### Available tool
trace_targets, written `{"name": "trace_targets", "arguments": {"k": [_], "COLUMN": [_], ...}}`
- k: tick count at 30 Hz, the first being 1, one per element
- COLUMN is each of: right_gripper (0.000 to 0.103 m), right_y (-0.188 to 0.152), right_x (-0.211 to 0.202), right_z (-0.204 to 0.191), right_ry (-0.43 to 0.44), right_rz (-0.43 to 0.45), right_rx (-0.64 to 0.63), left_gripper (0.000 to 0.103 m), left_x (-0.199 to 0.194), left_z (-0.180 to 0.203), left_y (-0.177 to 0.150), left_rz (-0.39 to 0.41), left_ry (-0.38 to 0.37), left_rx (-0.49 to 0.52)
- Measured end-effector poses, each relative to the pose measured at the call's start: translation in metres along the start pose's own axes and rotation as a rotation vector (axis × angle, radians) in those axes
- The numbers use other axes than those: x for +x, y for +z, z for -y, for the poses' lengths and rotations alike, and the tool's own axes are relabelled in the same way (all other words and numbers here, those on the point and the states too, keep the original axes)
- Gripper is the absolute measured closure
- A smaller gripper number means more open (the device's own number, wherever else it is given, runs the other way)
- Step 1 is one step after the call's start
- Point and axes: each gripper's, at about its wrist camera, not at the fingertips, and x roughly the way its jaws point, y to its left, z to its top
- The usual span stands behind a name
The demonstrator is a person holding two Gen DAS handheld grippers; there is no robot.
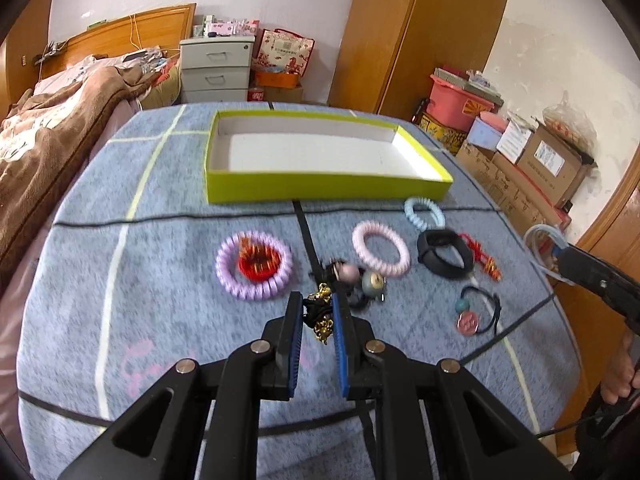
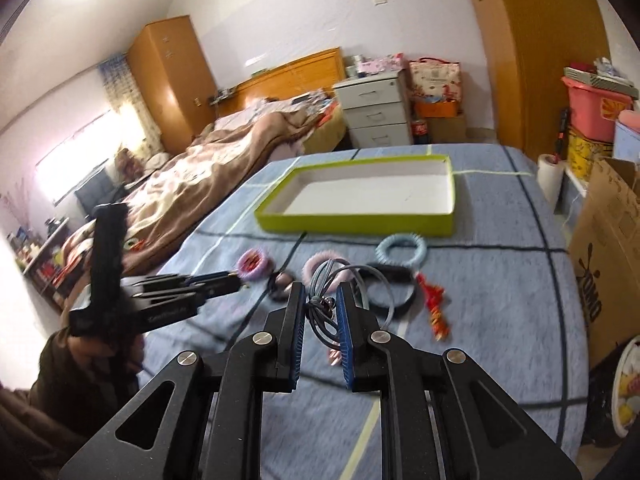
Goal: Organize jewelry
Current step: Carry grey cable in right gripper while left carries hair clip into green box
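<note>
A lime-green box [image 1: 320,190] with a white inside stands empty at the far side of the blue cloth; it also shows in the right wrist view [image 2: 352,222]. My left gripper [image 1: 316,308] is shut on a black hair tie with gold beads [image 1: 320,316]. My right gripper [image 2: 322,300] is shut on a grey-blue looped cord [image 2: 320,308] and holds it above the cloth. On the cloth lie a purple coil tie [image 1: 254,270] around a red one [image 1: 258,262], a pink coil tie [image 1: 380,248], a light-blue coil tie [image 1: 424,212], a black band [image 1: 444,254] and a red knot charm [image 1: 486,260].
A black tie with a teal bead and pink disc [image 1: 476,312] lies at the right. A bed with a brown blanket [image 1: 52,140] is at the left. Cardboard boxes [image 1: 532,172] stand past the right edge. A grey drawer unit [image 1: 216,68] stands behind.
</note>
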Motion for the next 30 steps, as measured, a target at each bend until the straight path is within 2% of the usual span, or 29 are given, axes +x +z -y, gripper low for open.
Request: {"name": "trace_targets", "arguments": {"k": [7, 12, 17, 30], "right_gripper": [0.087, 0.087, 0.087, 0.087], "right_y": [0.029, 0.054, 0.077, 0.120], "right_x": [0.018, 0.034, 0.052, 0.113], "right_z": [0.014, 0.025, 0.032, 0.064], "right_ry": [-0.043, -0.039, -0.066, -0.159], "right_rz": [0.007, 0.001, -0.002, -0.062], "right_rx": [0.028, 0.047, 0.028, 0.025], "left_gripper": [0.088, 0.088, 0.088, 0.088], "left_x": [-0.002, 0.003, 0.010, 0.054], "left_z": [-0.008, -0.016, -0.021, -0.040], "left_y": [0.031, 0.056, 0.079, 0.123], "left_rz": [0.036, 0.050, 0.060, 0.042], "left_ry": [0.001, -0.002, 0.010, 0.018], "left_rx": [-0.011, -0.025, -0.009, -0.011]}}
